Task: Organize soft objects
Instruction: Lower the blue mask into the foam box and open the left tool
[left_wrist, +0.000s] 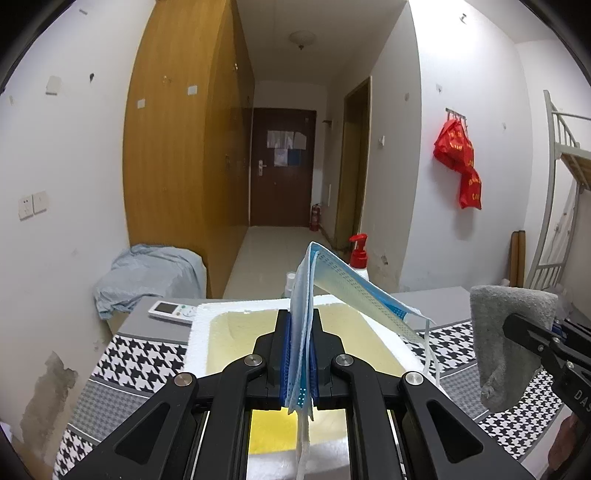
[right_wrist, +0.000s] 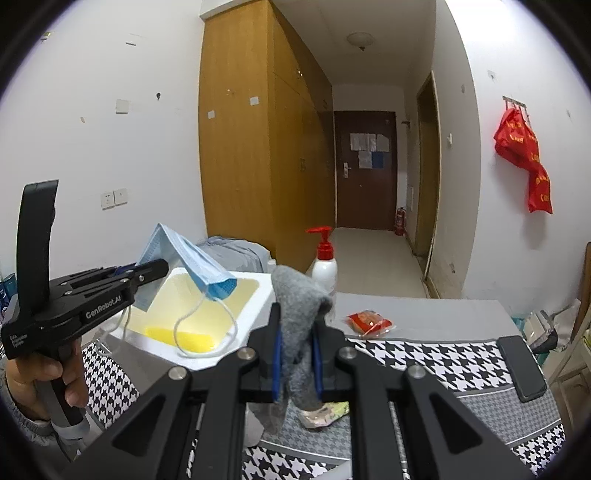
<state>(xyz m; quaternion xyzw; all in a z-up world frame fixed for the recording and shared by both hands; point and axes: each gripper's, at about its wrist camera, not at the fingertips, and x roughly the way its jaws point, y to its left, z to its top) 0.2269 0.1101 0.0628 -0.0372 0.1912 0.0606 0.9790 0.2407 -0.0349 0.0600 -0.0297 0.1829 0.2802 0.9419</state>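
My left gripper (left_wrist: 300, 325) is shut on a blue face mask (left_wrist: 347, 288), folded and held upright over a white foam box (left_wrist: 199, 321) with a yellow inside. In the right wrist view the left gripper (right_wrist: 155, 271) holds the mask (right_wrist: 192, 266) above the box (right_wrist: 258, 295), ear loops dangling. My right gripper (right_wrist: 297, 325) is shut on a grey sock (right_wrist: 299, 295), held above the houndstooth-patterned table. The right gripper (left_wrist: 517, 325) and sock (left_wrist: 509, 332) show at the right of the left wrist view.
A white pump bottle with a red top (right_wrist: 324, 266) stands behind the box. A red snack packet (right_wrist: 369, 320) and a black phone (right_wrist: 521, 365) lie on the table (right_wrist: 424, 362). A white remote (left_wrist: 173, 311) lies left of the box. A small wrapped item (right_wrist: 325, 411) lies under my right gripper.
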